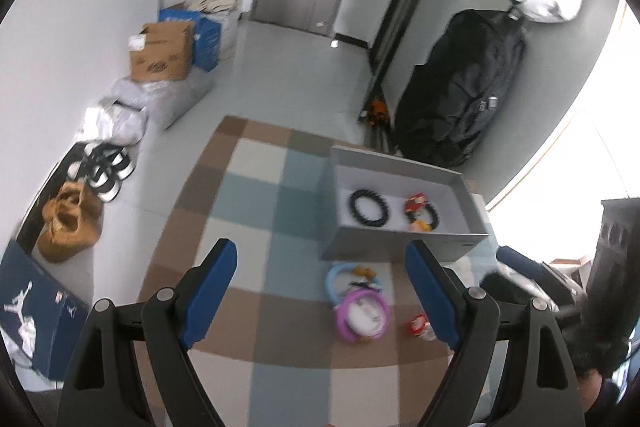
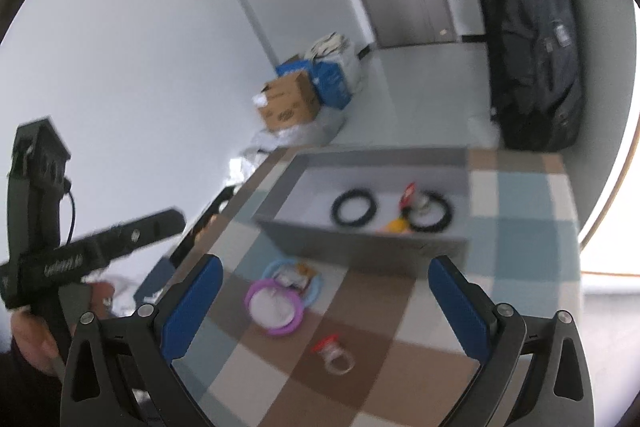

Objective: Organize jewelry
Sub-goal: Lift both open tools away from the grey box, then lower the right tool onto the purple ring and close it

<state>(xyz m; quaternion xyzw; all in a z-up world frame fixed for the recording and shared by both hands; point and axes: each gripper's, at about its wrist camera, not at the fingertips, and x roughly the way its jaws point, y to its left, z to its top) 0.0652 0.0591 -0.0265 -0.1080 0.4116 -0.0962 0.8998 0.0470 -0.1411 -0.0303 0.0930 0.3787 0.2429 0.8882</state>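
Observation:
A grey open box (image 1: pixel 400 245) (image 2: pixel 360 247) stands on a checked table. Inside lie a black bead bracelet (image 1: pixel 369 207) (image 2: pixel 353 207) and a second black bracelet with red and yellow tags (image 1: pixel 421 214) (image 2: pixel 430 211). In front of the box lie a purple bangle (image 1: pixel 363 317) (image 2: pixel 274 307) overlapping a light-blue bangle (image 1: pixel 334 277) (image 2: pixel 310 281), and a clear ring with a red tag (image 1: pixel 418 327) (image 2: pixel 335 354). My left gripper (image 1: pixel 324 293) is open and empty above the table. My right gripper (image 2: pixel 326 311) is open and empty above the bangles.
The checked tablecloth (image 1: pixel 256 195) ends at a left edge above the floor. Cardboard boxes (image 1: pixel 162 53), bags and shoes (image 1: pixel 102 171) line the left wall. A black bag (image 1: pixel 464 87) stands behind the table. The other handheld gripper shows at the right (image 1: pixel 612 267) and at the left (image 2: pixel 48 227).

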